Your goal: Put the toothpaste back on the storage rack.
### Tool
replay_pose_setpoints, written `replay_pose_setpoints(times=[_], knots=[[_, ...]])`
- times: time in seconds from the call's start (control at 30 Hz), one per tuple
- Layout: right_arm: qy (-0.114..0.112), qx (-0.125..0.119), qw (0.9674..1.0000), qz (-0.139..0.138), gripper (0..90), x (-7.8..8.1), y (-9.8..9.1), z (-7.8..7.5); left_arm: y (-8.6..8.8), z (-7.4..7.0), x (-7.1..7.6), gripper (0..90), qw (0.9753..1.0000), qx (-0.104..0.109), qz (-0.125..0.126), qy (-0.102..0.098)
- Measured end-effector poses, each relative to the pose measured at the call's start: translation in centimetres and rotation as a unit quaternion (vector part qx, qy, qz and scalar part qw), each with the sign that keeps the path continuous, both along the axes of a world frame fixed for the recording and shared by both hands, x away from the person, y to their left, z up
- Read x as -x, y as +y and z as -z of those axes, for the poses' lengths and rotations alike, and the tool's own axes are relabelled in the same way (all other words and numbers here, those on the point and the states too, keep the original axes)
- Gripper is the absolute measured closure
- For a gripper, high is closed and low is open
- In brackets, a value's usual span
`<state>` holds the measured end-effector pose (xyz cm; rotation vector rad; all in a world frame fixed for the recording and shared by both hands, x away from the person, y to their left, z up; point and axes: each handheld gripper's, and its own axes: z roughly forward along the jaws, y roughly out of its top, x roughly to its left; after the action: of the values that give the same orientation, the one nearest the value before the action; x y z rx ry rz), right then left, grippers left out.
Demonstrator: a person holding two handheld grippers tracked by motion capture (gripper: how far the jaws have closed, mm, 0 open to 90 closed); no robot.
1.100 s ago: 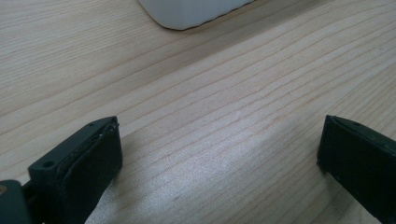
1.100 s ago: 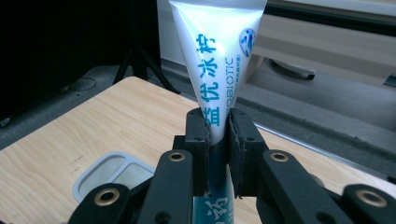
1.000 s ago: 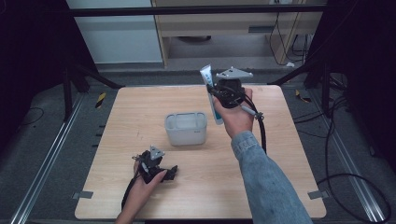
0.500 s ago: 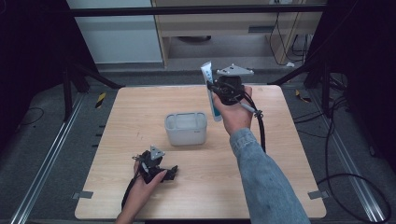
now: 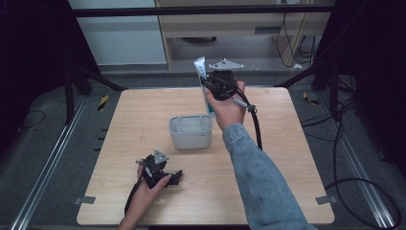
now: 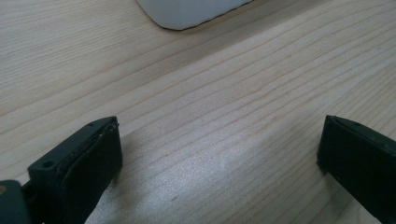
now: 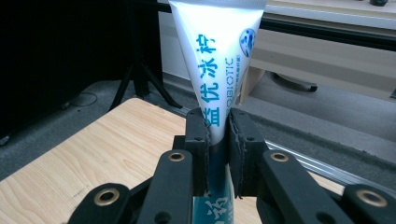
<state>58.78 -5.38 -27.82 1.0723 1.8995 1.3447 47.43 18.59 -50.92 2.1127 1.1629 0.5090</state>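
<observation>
My right gripper (image 5: 208, 85) is raised above the far side of the table, shut on a white and teal toothpaste tube (image 5: 203, 81) that stands upright, crimped end up. In the right gripper view the tube (image 7: 219, 60) is pinched between the two black jaws, with my right gripper (image 7: 217, 147) clamped at its middle. A grey rectangular tub (image 5: 190, 132) sits at the table's centre, just below and left of the tube. My left gripper (image 5: 176, 176) rests low on the wooden table (image 5: 287, 143) near the front left, open, and my left gripper (image 6: 219, 158) has bare wood between its jaws.
The tub's pale rim (image 6: 187, 11) lies beyond my left jaws. A black cable (image 5: 256, 127) trails from the right gripper along the sleeve. Dark frame posts stand at the back corners, and cables lie on the floor (image 5: 364, 158) to the right.
The right gripper with the tube has shifted slightly left and a little toward the tub. The left gripper has stayed put.
</observation>
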Motion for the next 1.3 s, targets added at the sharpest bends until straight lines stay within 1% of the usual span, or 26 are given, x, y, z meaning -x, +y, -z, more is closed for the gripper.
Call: replay_pose_setpoints(times=[0.17,0.3,0.47,0.67,0.77,0.9,0.93,1.03,1.07,1.1,1.13,1.17,1.3], knots=[[0.000,-0.001,1.0000,0.000,79.2,-0.4,0.7,0.7,0.0,0.0,0.1,0.0,1.0000,0.001,-0.002,0.000],[0.001,-0.004,0.9999,-0.010,79.2,-0.5,1.6,1.4,0.0,0.0,0.1,0.0,1.0000,0.001,-0.002,0.000],[-0.001,-0.004,0.9998,-0.018,79.2,-0.4,2.4,1.4,-0.1,0.0,0.1,0.0,1.0000,0.001,-0.003,0.000],[-0.003,-0.014,0.9997,-0.020,79.2,-0.3,3.1,1.6,-0.1,0.0,0.1,0.0,1.0000,0.001,-0.003,0.000],[0.001,-0.019,0.9995,-0.026,79.2,-0.1,3.6,1.9,-0.1,0.0,0.1,0.0,1.0000,0.001,-0.003,0.000],[0.004,-0.022,0.9993,-0.030,79.1,0.1,3.8,2.1,-0.1,0.0,0.1,0.0,1.0000,0.001,-0.003,0.000],[0.005,-0.020,0.9993,-0.030,79.1,0.1,3.9,2.2,-0.1,0.0,0.1,0.0,1.0000,0.001,-0.003,0.000],[0.012,-0.025,0.9992,-0.029,79.1,0.1,4.0,2.8,-0.1,0.0,0.1,0.0,1.0000,0.001,-0.002,0.000],[0.012,-0.025,0.9992,-0.029,79.1,0.1,4.0,2.8,-0.1,0.0,0.1,0.0,1.0000,0.001,-0.002,0.000],[0.011,-0.017,0.9993,-0.031,79.2,0.3,4.2,3.1,-0.1,0.0,0.1,0.0,1.0000,0.001,-0.002,0.000],[0.011,-0.017,0.9993,-0.031,79.2,0.3,4.2,3.1,-0.1,0.0,0.1,0.0,1.0000,0.001,-0.002,0.000],[0.008,-0.011,0.9994,-0.032,79.2,0.4,4.5,3.3,-0.1,0.0,0.1,0.0,1.0000,0.001,-0.002,0.000],[0.014,-0.010,0.9991,-0.038,79.2,0.5,5.0,4.0,-0.1,0.0,0.1,0.0,1.0000,0.001,-0.002,0.000]])
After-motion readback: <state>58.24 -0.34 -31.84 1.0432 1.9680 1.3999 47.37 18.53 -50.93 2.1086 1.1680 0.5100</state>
